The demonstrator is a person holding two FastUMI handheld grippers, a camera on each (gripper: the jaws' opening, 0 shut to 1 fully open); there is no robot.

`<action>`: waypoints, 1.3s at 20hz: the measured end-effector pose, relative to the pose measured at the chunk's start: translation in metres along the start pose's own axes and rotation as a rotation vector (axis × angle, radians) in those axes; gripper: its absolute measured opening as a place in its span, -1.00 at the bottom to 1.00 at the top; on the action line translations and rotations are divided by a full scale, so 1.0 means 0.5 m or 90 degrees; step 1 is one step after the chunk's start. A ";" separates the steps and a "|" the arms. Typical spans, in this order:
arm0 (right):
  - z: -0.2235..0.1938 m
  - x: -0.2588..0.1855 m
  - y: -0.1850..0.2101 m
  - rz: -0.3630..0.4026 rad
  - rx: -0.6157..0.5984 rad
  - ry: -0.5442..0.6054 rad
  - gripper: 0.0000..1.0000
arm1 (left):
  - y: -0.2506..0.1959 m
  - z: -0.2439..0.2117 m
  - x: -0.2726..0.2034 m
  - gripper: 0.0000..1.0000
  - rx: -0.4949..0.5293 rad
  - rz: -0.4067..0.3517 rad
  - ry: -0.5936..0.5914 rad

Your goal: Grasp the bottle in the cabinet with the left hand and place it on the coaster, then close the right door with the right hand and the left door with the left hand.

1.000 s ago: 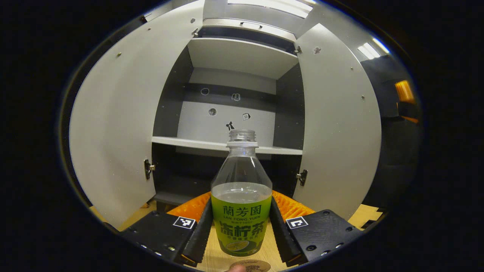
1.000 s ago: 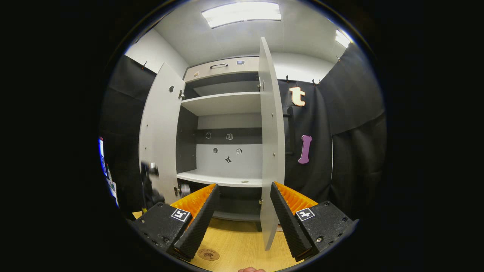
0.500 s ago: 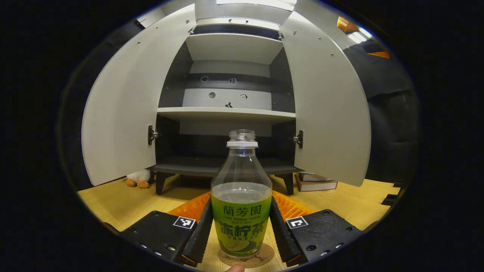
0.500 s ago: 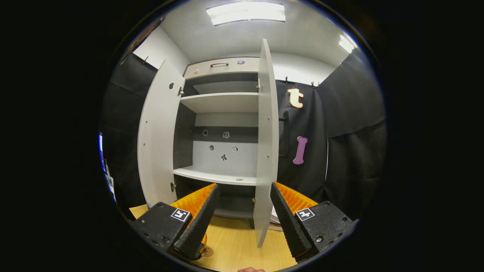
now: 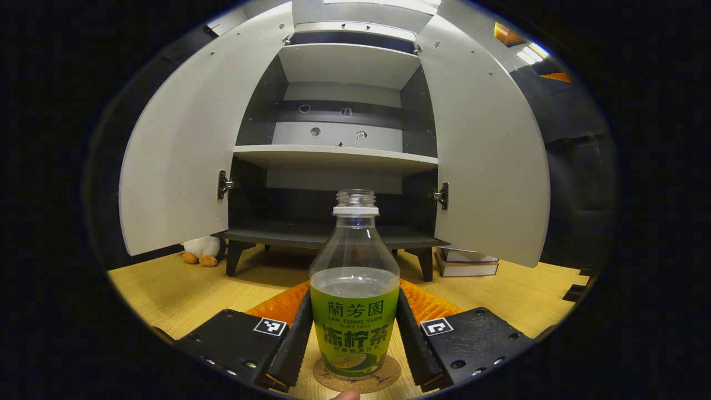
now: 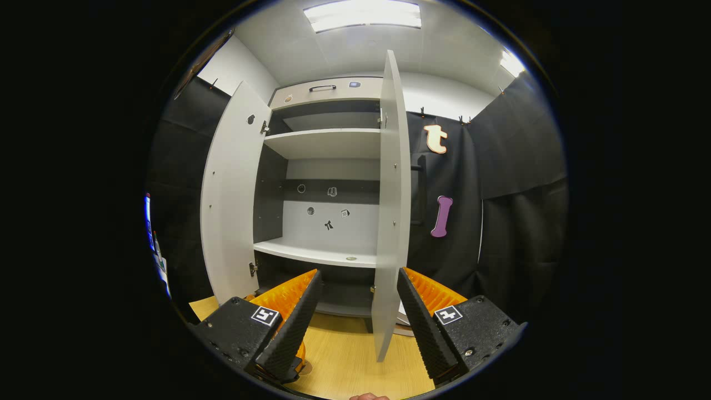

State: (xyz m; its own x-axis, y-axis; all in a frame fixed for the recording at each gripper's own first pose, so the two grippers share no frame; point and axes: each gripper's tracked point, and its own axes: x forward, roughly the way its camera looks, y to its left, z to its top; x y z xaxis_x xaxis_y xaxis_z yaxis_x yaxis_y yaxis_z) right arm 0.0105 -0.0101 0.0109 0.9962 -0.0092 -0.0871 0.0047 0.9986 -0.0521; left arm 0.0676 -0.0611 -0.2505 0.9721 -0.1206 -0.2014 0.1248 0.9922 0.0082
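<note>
A clear bottle (image 5: 354,300) with a green label and no cap stands upright between the fingers of my left gripper (image 5: 354,344), which is shut on it. Its base rests on a round cork coaster (image 5: 356,379) on the wooden table. Beyond it the cabinet (image 5: 333,161) stands with its left door (image 5: 183,150) and right door (image 5: 489,155) both swung wide. In the right gripper view, my right gripper (image 6: 355,328) is open and holds nothing. The right door (image 6: 391,211) shows edge-on between its fingers, farther off, and the left door (image 6: 230,194) is at the left.
A plush toy (image 5: 201,259) lies by the cabinet's left leg and a stack of books (image 5: 465,264) sits under the right door. The cabinet shelves (image 5: 333,157) hold nothing. The wooden table (image 5: 178,294) spreads in front of the cabinet.
My left gripper has come down with the bottle from cabinet height to the table, and the bottle now sits on the coaster. The right gripper has barely moved.
</note>
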 end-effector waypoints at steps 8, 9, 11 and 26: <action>-0.007 0.008 -0.002 -0.002 0.000 0.002 0.67 | -0.004 0.002 -0.003 0.92 -0.014 -0.014 0.020; -0.010 0.009 0.000 -0.001 0.002 0.003 0.67 | -0.006 0.005 -0.009 0.94 -0.017 -0.019 0.021; -0.015 0.010 0.000 0.001 0.002 0.006 0.67 | -0.010 0.014 -0.014 0.91 -0.018 -0.028 0.019; -0.047 0.020 0.021 0.045 0.024 -0.009 0.67 | -0.019 0.236 -0.096 0.90 -0.017 -0.070 -0.044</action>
State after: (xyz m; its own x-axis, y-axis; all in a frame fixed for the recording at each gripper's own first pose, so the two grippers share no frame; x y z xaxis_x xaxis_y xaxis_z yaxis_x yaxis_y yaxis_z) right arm 0.0185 -0.0011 -0.0141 0.9952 0.0624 -0.0759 -0.0632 0.9980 -0.0084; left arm 0.0434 -0.0687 -0.1252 0.9643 -0.2295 -0.1324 0.2267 0.9733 -0.0358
